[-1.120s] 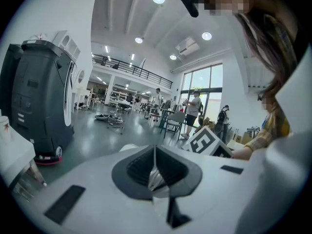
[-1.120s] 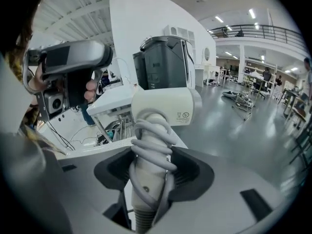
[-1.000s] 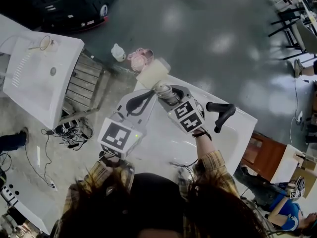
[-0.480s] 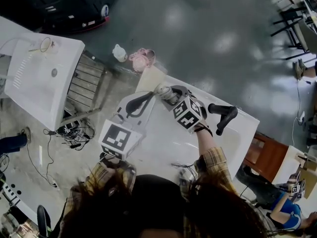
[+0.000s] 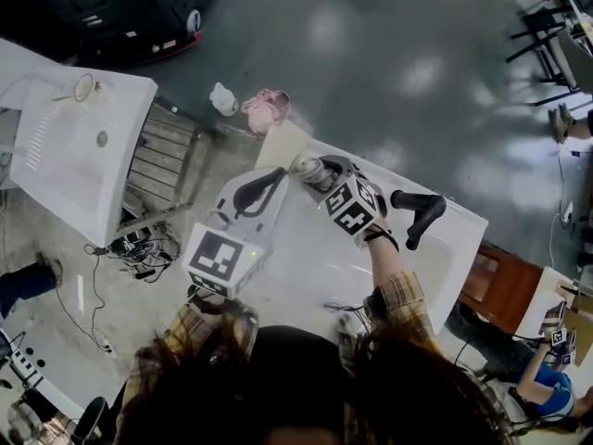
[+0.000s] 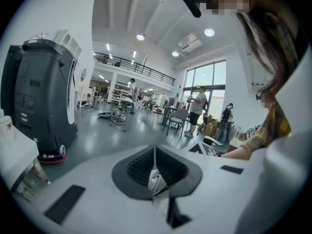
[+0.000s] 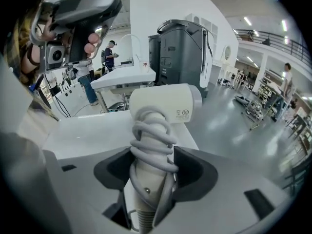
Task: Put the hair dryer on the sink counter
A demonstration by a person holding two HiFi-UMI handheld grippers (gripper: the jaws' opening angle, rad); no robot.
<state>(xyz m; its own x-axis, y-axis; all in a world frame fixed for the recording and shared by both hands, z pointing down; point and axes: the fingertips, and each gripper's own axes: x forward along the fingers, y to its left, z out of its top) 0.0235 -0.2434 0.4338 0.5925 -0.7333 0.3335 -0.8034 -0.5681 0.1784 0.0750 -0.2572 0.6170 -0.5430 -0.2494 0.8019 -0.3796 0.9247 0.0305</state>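
A cream hair dryer (image 7: 163, 104), its grey cord wound round the handle, stands upright between the pads of my right gripper (image 7: 152, 165), which is shut on that handle. In the head view the hair dryer (image 5: 283, 145) hangs over the far left corner of the white sink counter (image 5: 315, 267), with the right gripper (image 5: 320, 171) just behind it. My left gripper (image 5: 271, 182) hovers beside it over the counter's left side. Its jaws (image 6: 155, 172) are shut, and a small white scrap shows in the seam.
A black faucet (image 5: 419, 213) stands on the counter's right side. A second white sink (image 5: 74, 146) and a wooden pallet (image 5: 157, 160) are to the left, with cables (image 5: 130, 244) on the floor. A pink object (image 5: 264, 109) lies beyond the counter. A dark machine (image 7: 183, 57) stands further off.
The hair dryer and right gripper have shifted slightly, the dryer head now a little lower over the counter's far corner. The left gripper has barely moved.
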